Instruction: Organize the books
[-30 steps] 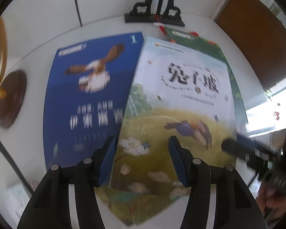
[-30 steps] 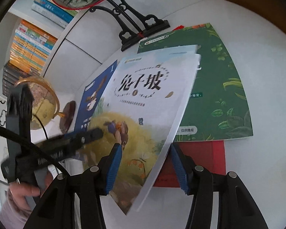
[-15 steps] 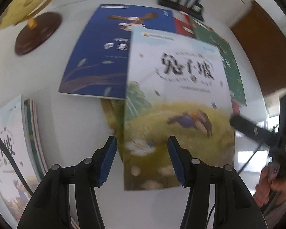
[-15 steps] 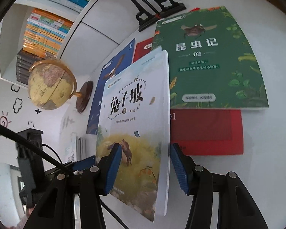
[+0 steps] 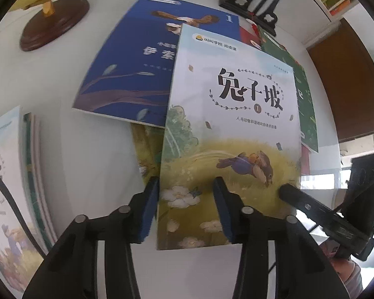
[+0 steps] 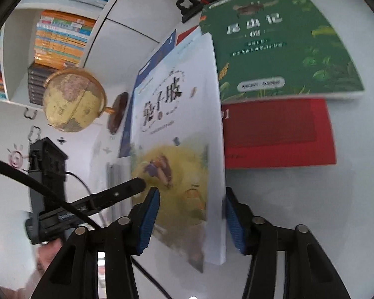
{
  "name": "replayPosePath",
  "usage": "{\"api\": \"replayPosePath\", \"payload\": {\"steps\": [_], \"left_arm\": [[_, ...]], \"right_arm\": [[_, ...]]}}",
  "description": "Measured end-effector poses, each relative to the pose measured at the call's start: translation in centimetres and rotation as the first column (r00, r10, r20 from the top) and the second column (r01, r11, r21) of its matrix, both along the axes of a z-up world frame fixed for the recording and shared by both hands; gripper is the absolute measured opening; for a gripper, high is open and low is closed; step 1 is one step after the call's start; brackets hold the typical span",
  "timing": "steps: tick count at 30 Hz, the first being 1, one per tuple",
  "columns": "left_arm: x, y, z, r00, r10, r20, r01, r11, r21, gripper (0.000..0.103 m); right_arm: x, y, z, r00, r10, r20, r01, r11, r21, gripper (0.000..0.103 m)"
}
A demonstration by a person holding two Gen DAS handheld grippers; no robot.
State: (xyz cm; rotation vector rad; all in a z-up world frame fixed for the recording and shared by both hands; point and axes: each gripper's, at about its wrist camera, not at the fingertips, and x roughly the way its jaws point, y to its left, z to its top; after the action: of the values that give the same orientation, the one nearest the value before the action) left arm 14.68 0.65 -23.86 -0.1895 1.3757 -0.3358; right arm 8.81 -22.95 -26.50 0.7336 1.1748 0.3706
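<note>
The rabbit book (image 5: 232, 129), pale with a yellow meadow, lies tilted on other books with its right side raised. My left gripper (image 5: 187, 208) straddles its lower left edge: one pad is beside the spine, the other over the cover. Its jaws are closing and not pressing. My right gripper (image 6: 192, 220) is rolled sideways at the white page edge of the rabbit book (image 6: 214, 174). One pad touches the back and the other stands off the cover, closing. A right finger (image 5: 286, 190) shows at the book's right edge, and a left finger (image 6: 134, 186) lies near the spine.
A blue book (image 5: 142, 69), a red book (image 6: 279, 134) and a green book (image 6: 281, 42) lie on the white table (image 6: 311, 211). A globe (image 6: 72, 99), a black stand (image 5: 251, 2), a book stack (image 5: 17, 174) and shelves (image 6: 62, 39) surround them.
The left gripper slid left to the book's spine edge, bringing the left stack into view. Both pairs of jaws narrowed. In the right view the book now stands steeper, edge on.
</note>
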Motion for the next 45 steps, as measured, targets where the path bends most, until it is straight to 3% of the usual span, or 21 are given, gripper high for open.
{"api": "replayPosePath", "payload": {"steps": [1, 2, 4, 6, 9, 11, 15, 18, 24, 37, 45], "left_arm": [[-0.2, 0.4, 0.1, 1.0, 0.01, -0.003, -0.01, 1.0, -0.008, 0.031], [-0.3, 0.6, 0.2, 1.0, 0.018, -0.013, -0.019, 0.999, -0.031, 0.024], [-1.1, 1.1, 0.9, 0.999, 0.034, -0.011, -0.035, 0.993, -0.112, 0.023], [-2.0, 1.3, 2.1, 0.999, 0.039, 0.026, -0.033, 0.982, -0.186, 0.023], [-2.4, 1.4, 2.2, 0.998, 0.058, 0.008, -0.053, 0.955, -0.291, 0.023], [-2.4, 1.2, 2.0, 0.998, 0.062, -0.012, -0.062, 0.936, -0.347, 0.011], [-2.9, -0.7, 2.9, 0.997, 0.038, 0.064, -0.027, 0.985, -0.172, 0.008], [-3.0, -1.0, 3.4, 0.997, 0.02, 0.075, -0.01, 0.992, -0.122, 0.008], [-3.8, -2.1, 5.7, 0.983, -0.064, 0.171, 0.066, 0.998, -0.006, 0.008], [-4.8, -1.6, 8.4, 0.965, -0.081, 0.247, 0.069, 0.996, 0.06, 0.009], [-5.7, 0.4, 10.8, 0.954, -0.054, 0.293, 0.04, 0.998, 0.052, 0.009]], "right_arm": [[-0.2, -0.1, 0.3, 1.0, 0.006, 0.007, -0.006, 0.999, -0.048, 0.016], [-0.5, -0.3, 0.6, 1.0, 0.011, 0.025, -0.009, 0.998, -0.058, 0.011], [-1.0, -0.7, 1.9, 0.997, 0.004, 0.075, 0.001, 0.998, -0.066, 0.009], [-1.4, -0.4, 3.4, 0.992, 0.036, 0.125, -0.017, 0.988, -0.155, 0.008], [-1.4, -0.6, 3.4, 0.993, 0.044, 0.108, -0.023, 0.982, -0.189, 0.008], [-1.4, -1.1, 2.8, 0.996, 0.034, 0.085, -0.017, 0.981, -0.194, 0.008], [-1.8, -1.5, 2.3, 0.998, 0.011, 0.068, 0.001, 0.985, -0.175, 0.008], [-2.1, -1.3, 3.0, 0.996, 0.011, 0.086, 0.004, 0.985, -0.17, 0.008], [-2.6, -0.6, 5.6, 0.987, 0.044, 0.152, -0.015, 0.982, -0.189, 0.008], [-3.2, 1.1, 10.3, 0.97, 0.091, 0.226, -0.039, 0.973, -0.226, 0.008], [-3.3, 2.6, 13.0, 0.956, 0.114, 0.27, -0.05, 0.972, -0.231, 0.008]]}}
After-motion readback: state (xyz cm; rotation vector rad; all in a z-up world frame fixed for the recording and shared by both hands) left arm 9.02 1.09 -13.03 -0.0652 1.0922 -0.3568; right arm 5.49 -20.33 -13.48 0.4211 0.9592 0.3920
